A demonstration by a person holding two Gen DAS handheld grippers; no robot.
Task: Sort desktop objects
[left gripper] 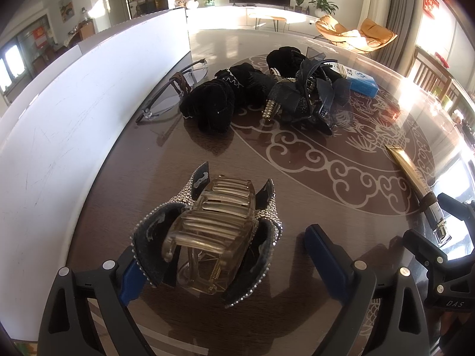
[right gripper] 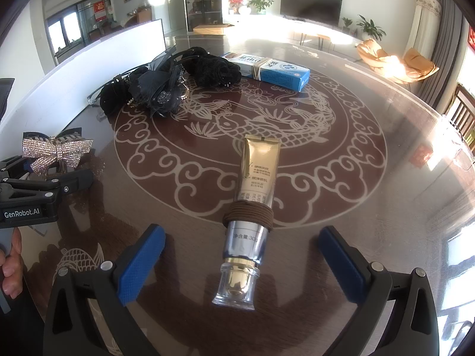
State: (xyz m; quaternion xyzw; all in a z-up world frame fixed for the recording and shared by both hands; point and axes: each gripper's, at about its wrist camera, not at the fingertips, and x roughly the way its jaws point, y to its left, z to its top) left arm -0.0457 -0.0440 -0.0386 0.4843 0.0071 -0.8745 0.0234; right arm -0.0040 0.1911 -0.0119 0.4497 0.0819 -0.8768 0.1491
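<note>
1. Hair claw: clear smoky plastic, black wings edged in rhinestones, lying between left gripper fingers, released.
2. Gold tube, brown hair ties wrapped around it, right of the claw, between right gripper fingers, also released.

Hair claw left of tube

Strong daylight is admitted from the right; blown-out glare is seen on the glossy surface at its far and right edges. Short soft shadows are cast under objects. Heavy fisheye bending and dark corner vignetting are noted; focus is kept sharp throughout.
</note>
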